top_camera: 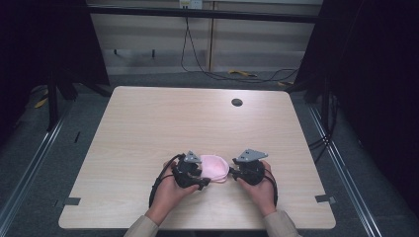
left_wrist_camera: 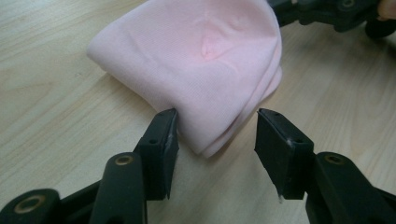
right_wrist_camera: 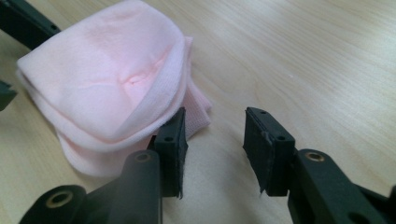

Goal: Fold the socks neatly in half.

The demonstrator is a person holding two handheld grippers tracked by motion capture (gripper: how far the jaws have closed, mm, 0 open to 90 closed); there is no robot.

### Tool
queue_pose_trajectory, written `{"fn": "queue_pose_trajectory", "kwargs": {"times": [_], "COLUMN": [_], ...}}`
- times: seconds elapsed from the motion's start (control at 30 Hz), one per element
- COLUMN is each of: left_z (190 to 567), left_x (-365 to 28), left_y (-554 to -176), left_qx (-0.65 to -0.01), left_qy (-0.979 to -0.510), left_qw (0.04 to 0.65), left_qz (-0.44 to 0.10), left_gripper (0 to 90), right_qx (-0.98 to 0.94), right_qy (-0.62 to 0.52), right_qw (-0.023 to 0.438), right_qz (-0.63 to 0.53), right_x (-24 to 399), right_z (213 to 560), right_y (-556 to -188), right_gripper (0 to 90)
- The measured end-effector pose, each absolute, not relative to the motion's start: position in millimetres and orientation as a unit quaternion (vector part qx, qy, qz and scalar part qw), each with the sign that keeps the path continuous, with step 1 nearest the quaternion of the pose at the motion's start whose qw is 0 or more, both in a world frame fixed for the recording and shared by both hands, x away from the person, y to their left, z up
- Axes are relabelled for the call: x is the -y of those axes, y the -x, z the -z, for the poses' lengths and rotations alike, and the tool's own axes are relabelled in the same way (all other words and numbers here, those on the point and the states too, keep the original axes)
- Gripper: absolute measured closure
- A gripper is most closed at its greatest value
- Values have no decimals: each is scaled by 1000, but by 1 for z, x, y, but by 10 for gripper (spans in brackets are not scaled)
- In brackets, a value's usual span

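Item: folded pink cloth (top_camera: 215,167), soft knit, several layers stacked. It lies flat on the desk (top_camera: 148,123) near the person's edge, a little right of centre, between the two claws. From the high view its long axis runs roughly across the desk, left to right, with a rounded outline.

Left claw (top_camera: 203,174): held in the person's left hand (top_camera: 168,192), pointing toward the cloth's left end. In the left gripper view the left claw (left_wrist_camera: 217,135) stands partly open; a folded corner of the cloth (left_wrist_camera: 196,60) pokes between the jaws, one pad touching or nearly touching it, the other clear. Nothing gripped.

Right claw (top_camera: 232,173): held in the right hand (top_camera: 262,190), pointing at the cloth's right end. In the right gripper view the right claw (right_wrist_camera: 215,135) is partly open on bare wood; the cloth (right_wrist_camera: 107,93) lies beside and behind one jaw, not between them. Nothing held.

View notes: the gripper views show the layered edges, a ribbed hem and a small crease on the top face; the high view shows neither, but gives the whole setting.

Surface: pale wood-grain desk with a round dark cable hole (top_camera: 237,102) near the far edge.

Room: grey floor, dark frame posts at the sides, black cables (top_camera: 197,59) against a pale back wall.
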State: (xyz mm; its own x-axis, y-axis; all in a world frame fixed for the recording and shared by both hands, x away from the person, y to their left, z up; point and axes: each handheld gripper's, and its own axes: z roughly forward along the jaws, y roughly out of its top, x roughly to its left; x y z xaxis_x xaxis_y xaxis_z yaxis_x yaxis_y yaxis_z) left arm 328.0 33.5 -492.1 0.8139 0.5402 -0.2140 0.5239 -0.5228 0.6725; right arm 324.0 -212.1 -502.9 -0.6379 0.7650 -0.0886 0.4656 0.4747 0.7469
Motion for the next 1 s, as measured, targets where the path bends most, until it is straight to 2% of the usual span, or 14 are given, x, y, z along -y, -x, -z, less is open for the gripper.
{"fn": "queue_pose_trajectory", "kwargs": {"times": [0.1,0.2,0.37,0.53,0.7,0.93,1.0], "left_z": [492,490,485,484,487,496,498], "left_x": [-36,-42,-66,-90,-110,-125,-127], "left_y": [-325,-324,-326,-325,-329,-331,-331], "left_qx": [-297,-297,-301,-306,-322,-336,-334], "left_qy": [-876,-873,-873,-869,-859,-855,-855], "left_qw": [380,386,378,378,382,376,378], "left_qz": [-3,-18,-65,-92,-113,-120,-121], "left_gripper": [498,482,367,291,251,215,203], "right_qx": [-830,-829,-830,-834,-832,-822,-822], "right_qy": [-375,-378,-373,-364,-370,-387,-390], "right_qw": [215,212,211,212,215,204,191], "right_qz": [-352,-354,-356,-357,-354,-364,-369], "right_x": [211,209,200,189,187,210,216], "right_z": [503,503,504,504,504,497,496], "right_y": [-327,-331,-332,-331,-331,-326,-322], "right_gripper": [564,556,556,543,400,284,224]}}
